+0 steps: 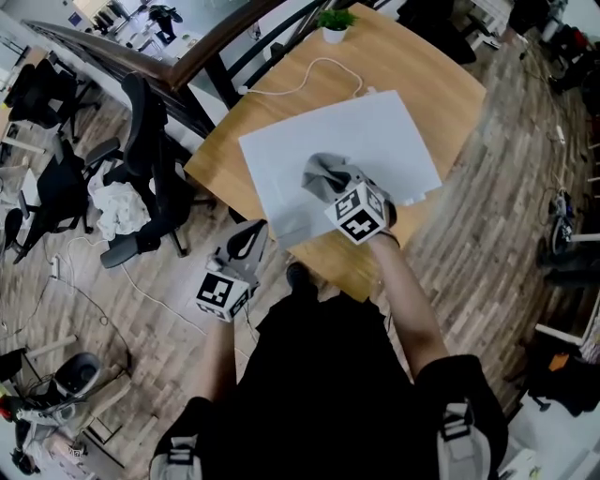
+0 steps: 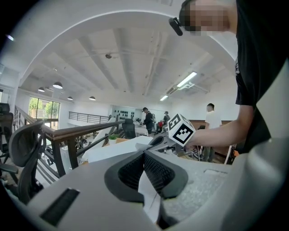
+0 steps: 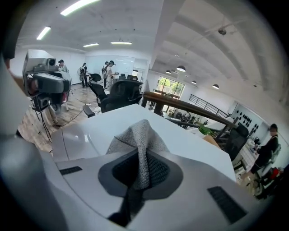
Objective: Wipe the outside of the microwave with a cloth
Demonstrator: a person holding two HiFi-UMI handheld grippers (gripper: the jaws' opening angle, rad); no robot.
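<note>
Closest to the person's body, the left claw hangs low, off the near edge of the wooden tabletop. Its jaws are pressed together on nothing, and it takes no part in the work here. Just beyond it, the right claw is clenched on a grey cloth. One fold is pinched between the pads and the rest lies bunched on the flat white top of the microwave, which sits on the tabletop.

To wipe well, I judge the claw should tip down so that more fabric lies flat. It can then draw long overlapping strokes across the top before moving to the sides and front. The idle left claw could steady the box if it slides.

Behind the microwave a white cable loops over the wood, and a stroke carried past the back edge could snag it. A small potted plant stands at the far corner, well apart. Beyond the tabletop a dark railing and office chairs are clear of the work.
</note>
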